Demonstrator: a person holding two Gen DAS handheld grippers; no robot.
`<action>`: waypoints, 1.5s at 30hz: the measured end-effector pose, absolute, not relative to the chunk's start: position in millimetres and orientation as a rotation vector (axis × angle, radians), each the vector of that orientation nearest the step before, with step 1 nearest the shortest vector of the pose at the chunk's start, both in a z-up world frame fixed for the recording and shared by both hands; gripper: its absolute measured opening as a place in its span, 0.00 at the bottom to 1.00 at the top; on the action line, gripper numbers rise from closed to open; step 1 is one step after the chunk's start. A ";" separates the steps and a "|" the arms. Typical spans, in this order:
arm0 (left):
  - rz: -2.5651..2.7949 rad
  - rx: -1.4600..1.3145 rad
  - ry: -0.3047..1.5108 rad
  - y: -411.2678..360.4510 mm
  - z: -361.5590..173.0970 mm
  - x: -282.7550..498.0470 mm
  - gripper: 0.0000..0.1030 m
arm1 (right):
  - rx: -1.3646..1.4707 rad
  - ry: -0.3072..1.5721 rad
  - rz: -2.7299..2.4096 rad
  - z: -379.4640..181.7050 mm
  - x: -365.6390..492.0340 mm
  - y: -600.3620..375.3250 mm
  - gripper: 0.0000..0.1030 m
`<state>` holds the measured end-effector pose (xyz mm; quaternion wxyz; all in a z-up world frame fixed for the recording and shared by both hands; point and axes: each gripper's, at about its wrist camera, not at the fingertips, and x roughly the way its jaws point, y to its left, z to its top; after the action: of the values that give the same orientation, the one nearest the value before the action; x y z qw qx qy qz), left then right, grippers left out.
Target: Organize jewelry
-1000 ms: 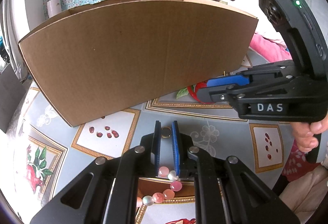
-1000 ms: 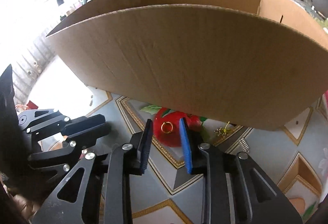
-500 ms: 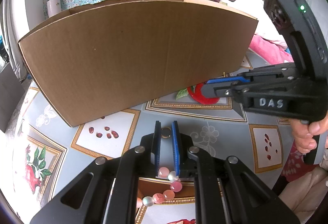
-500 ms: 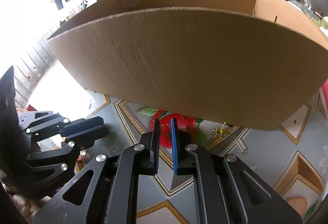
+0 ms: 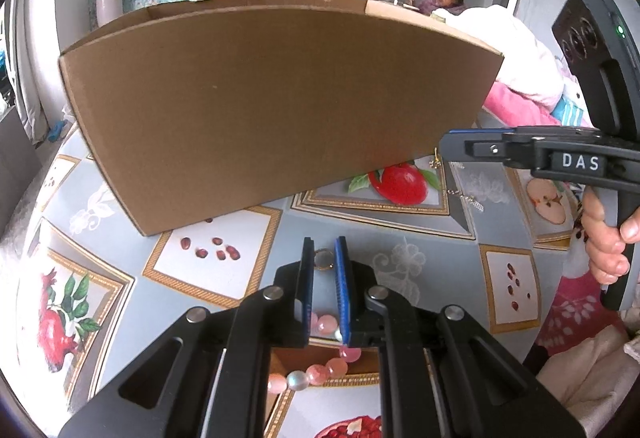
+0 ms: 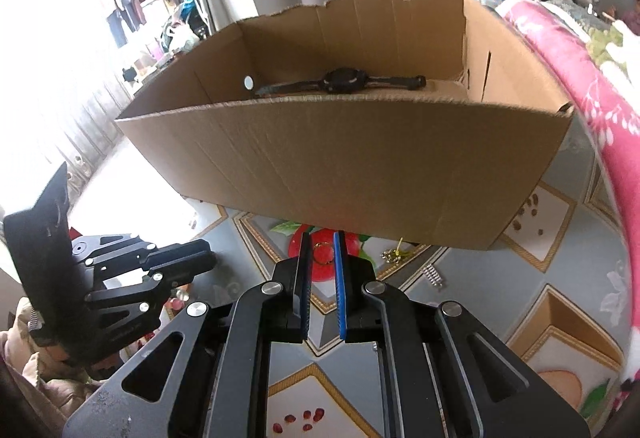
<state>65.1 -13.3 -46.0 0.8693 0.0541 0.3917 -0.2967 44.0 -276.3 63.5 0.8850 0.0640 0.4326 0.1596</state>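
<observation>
In the right wrist view my right gripper (image 6: 322, 242) is shut on a small gold ring (image 6: 322, 253), held above the red apple print in front of the cardboard box (image 6: 360, 173). A black watch (image 6: 343, 79) lies inside the box. My left gripper (image 5: 323, 250) is shut on a small gold-rimmed round piece (image 5: 323, 260) just above the tablecloth. A pink and white bead bracelet (image 5: 316, 372) lies under its finger bases. The right gripper (image 5: 445, 149) shows from the side at the right edge, held by a hand (image 5: 604, 242).
A gold earring (image 6: 397, 253) and a short silver chain piece (image 6: 434, 274) lie on the patterned tablecloth (image 6: 520, 278) right of the apple print. A pink blanket (image 6: 592, 85) borders the table on the right. Two people sit far behind the box.
My right gripper's jaws closed on the gold ring, then rose and drew back, so the box's inside now shows. The left gripper has stayed in place with its piece.
</observation>
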 end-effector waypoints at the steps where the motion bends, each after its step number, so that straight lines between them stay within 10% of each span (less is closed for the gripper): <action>1: -0.624 0.102 0.812 -10.8 -42.7 63.1 0.10 | 0.132 0.894 0.339 67.4 41.7 -277.1 0.08; 19: -0.721 0.004 0.543 4.1 83.8 79.2 0.10 | 0.091 0.716 0.481 136.3 86.1 -238.2 0.08; 31: -0.592 -0.055 0.928 -36.2 40.6 203.3 0.10 | 0.227 0.947 0.431 100.9 205.3 -240.8 0.14; 45: -0.649 -0.184 0.794 8.6 71.7 172.4 0.10 | 0.310 0.758 0.423 150.5 154.6 -288.6 0.24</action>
<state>172.4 8.6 71.7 0.8674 -0.0881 0.3791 -0.3100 154.6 -288.6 150.5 0.8957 0.1497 0.3656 0.2042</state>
